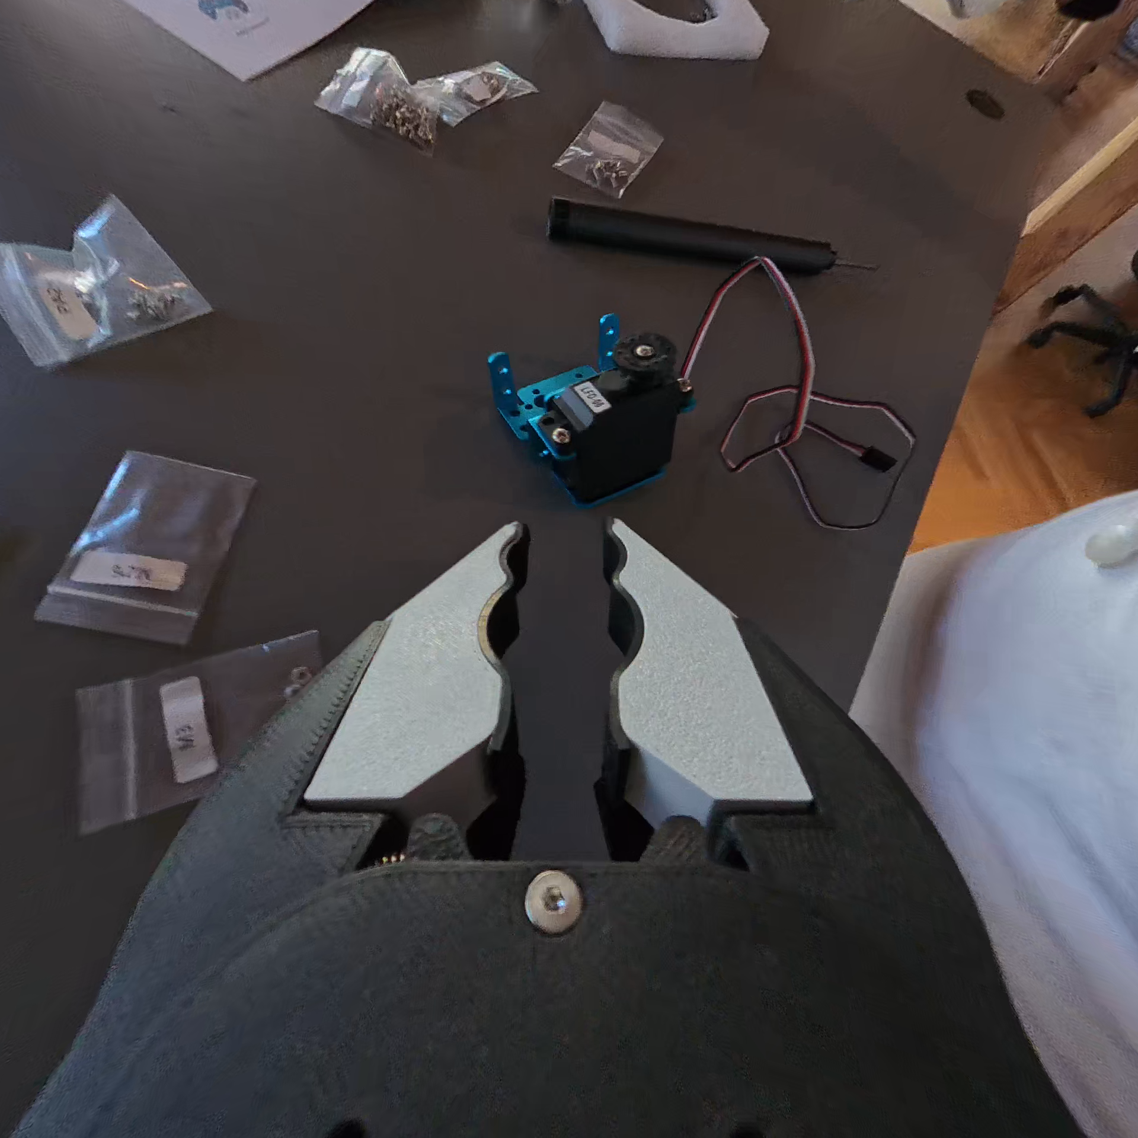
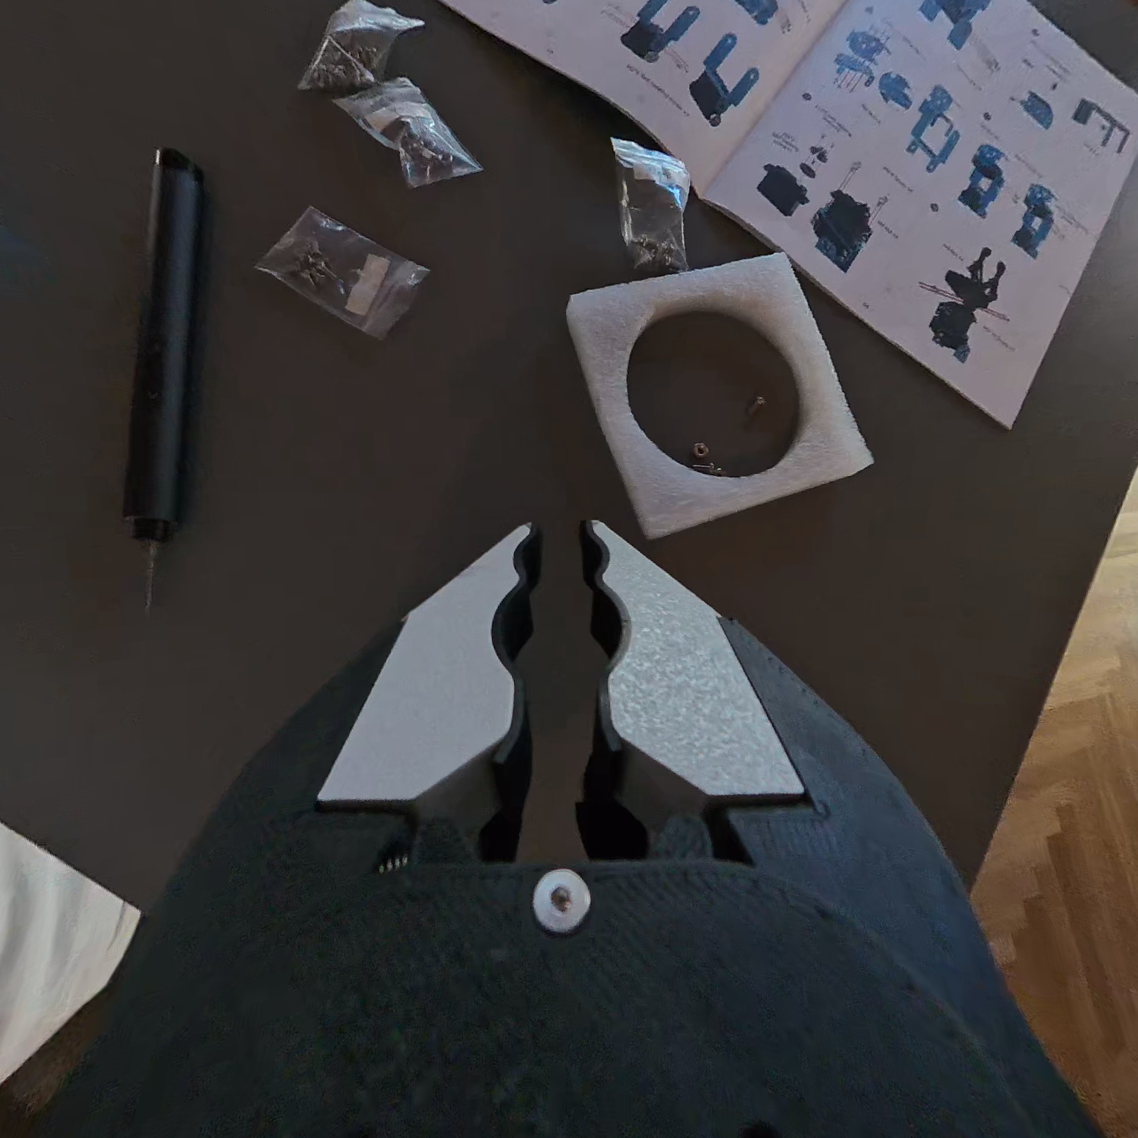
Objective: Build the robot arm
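Observation:
A black servo in a blue metal bracket (image 1: pixel 591 425) lies on the dark table, with its red, white and black cable (image 1: pixel 800 394) looped to its right. My left gripper (image 1: pixel 565 534) is open and empty, just short of the servo. My right gripper (image 2: pixel 561 534) is open by a narrow gap and empty, above the bare table. A white foam square with a round hole (image 2: pixel 717 394) lies just ahead and right of it, with a small screw (image 2: pixel 756 407) and a nut (image 2: pixel 699 448) inside the hole. A black electric screwdriver (image 2: pixel 163 345) lies to its left; it also shows in the left wrist view (image 1: pixel 683 237).
Several small clear bags of screws (image 1: pixel 98 289) (image 2: pixel 342 271) lie scattered on the table. An open instruction booklet (image 2: pixel 893 172) lies at the far right. The table edge (image 2: pixel 1059 554) drops to a wooden floor on the right. White cloth (image 1: pixel 1016 739) is beside my left gripper. Some 35 centimetres of space lies between my two pairs of fingers. My right tips are roughly 9 centimetres from the nut (image 2: pixel 699 448).

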